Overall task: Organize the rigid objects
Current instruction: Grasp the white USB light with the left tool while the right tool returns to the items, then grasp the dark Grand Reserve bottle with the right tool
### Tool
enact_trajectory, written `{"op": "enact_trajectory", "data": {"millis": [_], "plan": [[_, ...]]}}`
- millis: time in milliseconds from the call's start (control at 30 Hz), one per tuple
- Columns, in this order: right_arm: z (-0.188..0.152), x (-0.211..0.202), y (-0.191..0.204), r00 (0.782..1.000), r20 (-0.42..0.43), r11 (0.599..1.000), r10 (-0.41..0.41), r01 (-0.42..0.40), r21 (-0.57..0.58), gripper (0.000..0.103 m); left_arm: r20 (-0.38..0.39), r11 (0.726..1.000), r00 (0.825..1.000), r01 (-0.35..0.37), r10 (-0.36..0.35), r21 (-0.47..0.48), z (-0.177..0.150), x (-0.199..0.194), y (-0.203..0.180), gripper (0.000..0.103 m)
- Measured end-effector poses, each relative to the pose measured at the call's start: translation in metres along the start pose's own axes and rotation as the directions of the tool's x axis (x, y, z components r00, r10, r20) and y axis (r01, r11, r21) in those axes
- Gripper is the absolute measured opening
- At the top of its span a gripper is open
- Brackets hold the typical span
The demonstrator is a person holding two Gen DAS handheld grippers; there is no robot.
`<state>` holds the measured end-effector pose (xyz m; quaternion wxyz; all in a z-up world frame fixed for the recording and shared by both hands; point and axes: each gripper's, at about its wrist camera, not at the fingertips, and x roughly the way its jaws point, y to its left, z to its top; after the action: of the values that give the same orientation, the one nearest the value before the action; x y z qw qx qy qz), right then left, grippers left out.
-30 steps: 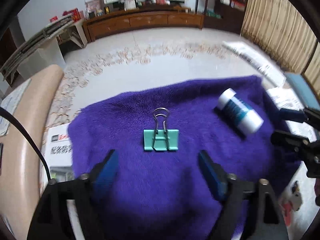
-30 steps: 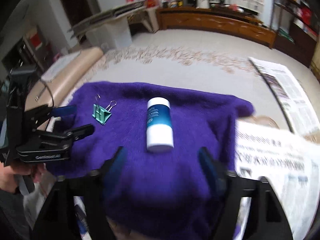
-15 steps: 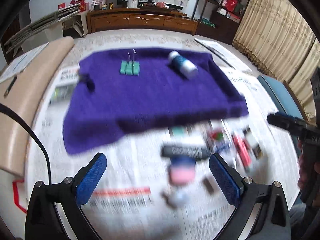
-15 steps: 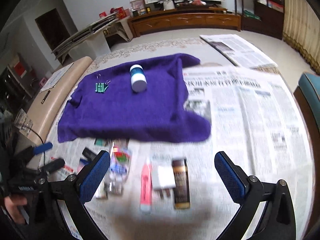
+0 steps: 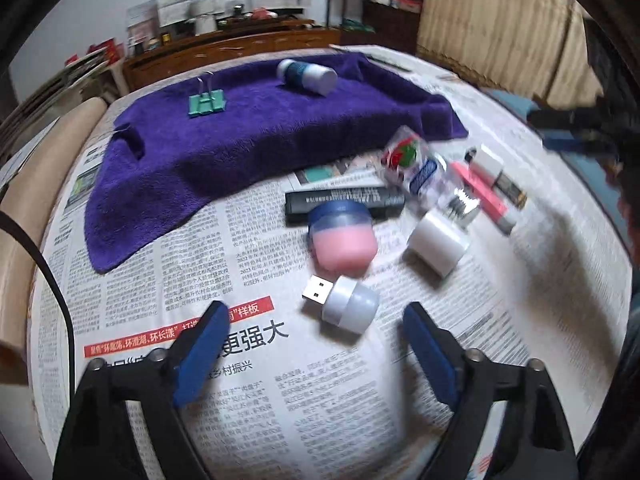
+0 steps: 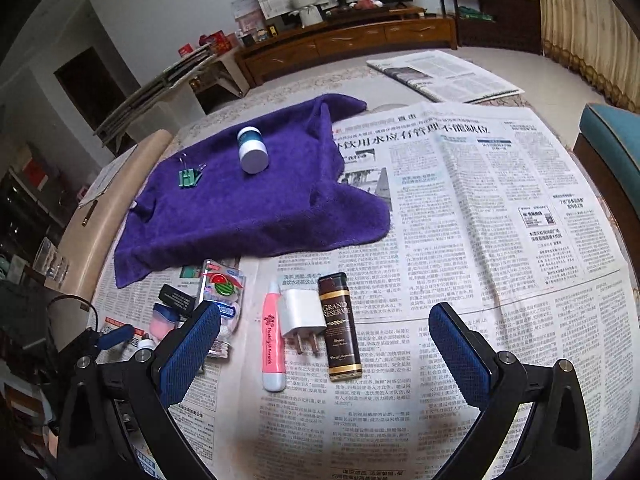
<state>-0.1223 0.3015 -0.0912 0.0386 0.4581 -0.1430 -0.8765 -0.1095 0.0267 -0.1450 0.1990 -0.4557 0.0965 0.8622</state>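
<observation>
A purple cloth lies on newspaper, carrying a green binder clip and a blue-and-white bottle. Near the cloth's front edge lie loose items: a USB night light, a pink jar with a blue lid, a white cylinder, a black bar, a pink tube, a white plug adapter and a dark lighter. My left gripper hangs open just short of the night light. My right gripper is open over the tube, adapter and lighter.
Newspaper covers the table. A clear packet with a watermelon print lies left of the pink tube. A beige table rim runs along the left. A teal seat stands to the right.
Both grippers have pulled back from the purple cloth, towards the loose items on the newspaper. The clip and bottle stay on the cloth, now far off.
</observation>
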Motion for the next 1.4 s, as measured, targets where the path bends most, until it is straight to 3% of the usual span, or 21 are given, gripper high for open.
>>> {"op": "enact_trajectory", "data": {"millis": [267, 433, 567, 733, 933, 1200, 1300, 1400], "plan": [[-0.002, 0.008, 0.001, 1.000, -0.029, 1.000, -0.008, 0.008, -0.009, 0.102, 0.054, 0.997, 0.997, 0.045, -0.048, 0.058, 0.000, -0.002, -0.001, 0.061], [-0.005, 0.010, 0.000, 0.999, -0.039, 1.000, -0.012, 0.011, -0.015, 0.102, 0.054, 0.994, 0.997, 0.054, -0.059, 0.096, 0.004, 0.001, -0.007, 0.056], [-0.007, 0.011, 0.000, 0.999, -0.046, 1.000, -0.014, 0.013, -0.018, 0.102, 0.055, 0.992, 0.996, 0.069, -0.075, 0.109, 0.004, -0.001, -0.012, 0.035], [-0.009, 0.012, -0.003, 0.998, -0.051, 0.999, -0.022, 0.020, -0.027, 0.102, 0.060, 0.995, 0.996, 0.066, -0.071, 0.079, 0.002, -0.004, -0.011, 0.035], [-0.015, 0.013, -0.004, 0.991, -0.031, 0.982, -0.134, 0.128, -0.136, 0.102, 0.088, 0.998, 0.995, 0.050, -0.054, 0.046, 0.001, -0.019, -0.007, 0.035], [-0.017, 0.030, -0.012, 0.976, -0.051, 0.963, -0.210, 0.198, -0.184, 0.098, 0.082, 0.998, 0.995, 0.058, -0.061, 0.039, 0.002, -0.021, -0.006, 0.035], [-0.018, 0.034, -0.012, 0.983, -0.062, 0.970, -0.174, 0.160, -0.185, 0.097, 0.074, 0.998, 0.995, 0.061, -0.063, 0.033, 0.000, -0.020, -0.005, 0.035], [-0.021, 0.043, -0.003, 0.979, -0.073, 0.959, -0.189, 0.168, -0.226, 0.094, 0.069, 0.997, 0.995, 0.067, -0.069, 0.027, 0.000, -0.021, -0.004, 0.035]]}}
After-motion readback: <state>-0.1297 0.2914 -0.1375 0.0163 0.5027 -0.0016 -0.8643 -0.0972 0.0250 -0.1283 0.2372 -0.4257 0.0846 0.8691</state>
